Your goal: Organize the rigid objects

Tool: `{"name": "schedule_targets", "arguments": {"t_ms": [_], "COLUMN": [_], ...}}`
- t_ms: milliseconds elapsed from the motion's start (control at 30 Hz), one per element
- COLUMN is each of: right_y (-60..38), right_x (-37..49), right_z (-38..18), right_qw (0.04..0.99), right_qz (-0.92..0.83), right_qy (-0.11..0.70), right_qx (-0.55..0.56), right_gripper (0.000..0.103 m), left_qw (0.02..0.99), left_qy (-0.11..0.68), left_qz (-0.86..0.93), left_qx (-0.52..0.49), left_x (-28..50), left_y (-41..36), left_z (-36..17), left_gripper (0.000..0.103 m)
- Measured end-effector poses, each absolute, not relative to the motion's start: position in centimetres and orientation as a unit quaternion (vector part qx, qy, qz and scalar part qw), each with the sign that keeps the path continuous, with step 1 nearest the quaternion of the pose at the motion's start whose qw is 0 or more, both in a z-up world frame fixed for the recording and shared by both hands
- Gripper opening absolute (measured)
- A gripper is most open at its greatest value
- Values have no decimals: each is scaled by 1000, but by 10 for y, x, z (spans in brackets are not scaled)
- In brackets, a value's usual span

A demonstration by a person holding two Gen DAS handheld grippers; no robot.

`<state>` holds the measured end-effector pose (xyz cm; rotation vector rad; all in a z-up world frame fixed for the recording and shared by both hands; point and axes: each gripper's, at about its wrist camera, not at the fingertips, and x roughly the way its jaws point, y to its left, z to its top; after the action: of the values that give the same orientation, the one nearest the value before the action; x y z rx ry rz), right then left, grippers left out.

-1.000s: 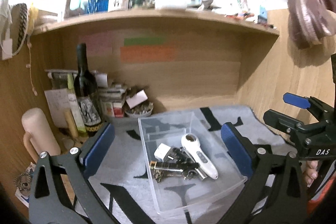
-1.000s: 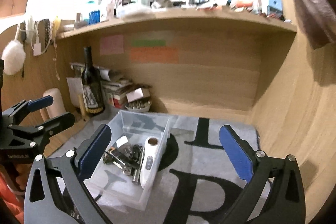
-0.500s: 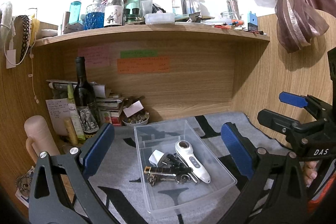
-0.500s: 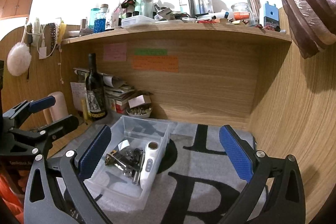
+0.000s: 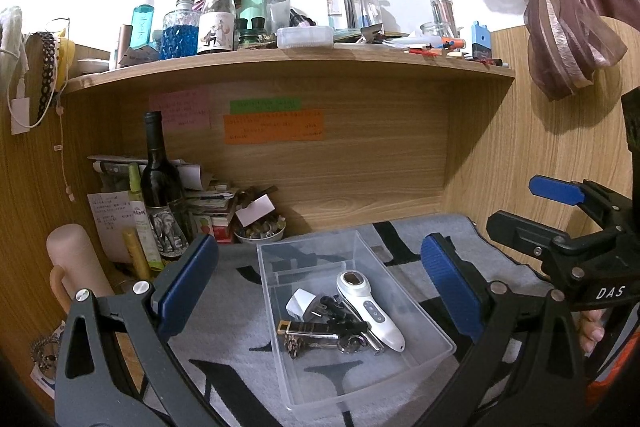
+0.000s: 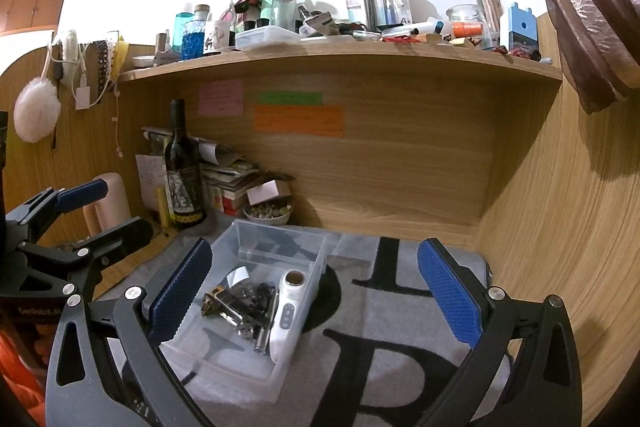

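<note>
A clear plastic bin (image 5: 424,363) sits on the grey mat (image 5: 232,319). It also shows in the right wrist view (image 6: 224,371). In it lie a white handheld device (image 5: 370,311) (image 6: 287,315), a white plug adapter (image 5: 300,307), a black-and-gold lighter (image 5: 310,327) and a bunch of keys (image 5: 320,343). My left gripper (image 5: 320,283) is open and empty, above and in front of the bin. My right gripper (image 6: 314,291) is open and empty, to the right of the bin.
A dark wine bottle (image 5: 160,187), a stack of papers and boxes (image 5: 208,211), a small bowl (image 5: 260,231) and a pink flask (image 5: 76,271) stand at the back left. A cluttered wooden shelf (image 5: 288,61) runs overhead. Wooden walls close in the back and right.
Both grippers have drawn back and risen, so the bin looks smaller and the top shelf has come into view. Both stay open and empty.
</note>
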<state>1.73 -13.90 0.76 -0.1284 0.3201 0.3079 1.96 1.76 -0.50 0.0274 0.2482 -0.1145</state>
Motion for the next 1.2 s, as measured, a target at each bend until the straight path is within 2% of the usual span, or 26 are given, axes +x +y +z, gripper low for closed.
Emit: {"name": "schedule_targets", "arguments": {"t_ms": [1200], "right_y": [-145], "right_x": [17], "right_z": [5], "right_qw": [974], "right_qz": [147], "right_qy": [157], "right_qx": [-64], "right_gripper": [103], "left_qw": [990], "left_qy": [122], "left_qz": [-69], "left_qx": [14], "left_x": [20], "left_y": [12], "left_z": [-11], "left_gripper": [103]}}
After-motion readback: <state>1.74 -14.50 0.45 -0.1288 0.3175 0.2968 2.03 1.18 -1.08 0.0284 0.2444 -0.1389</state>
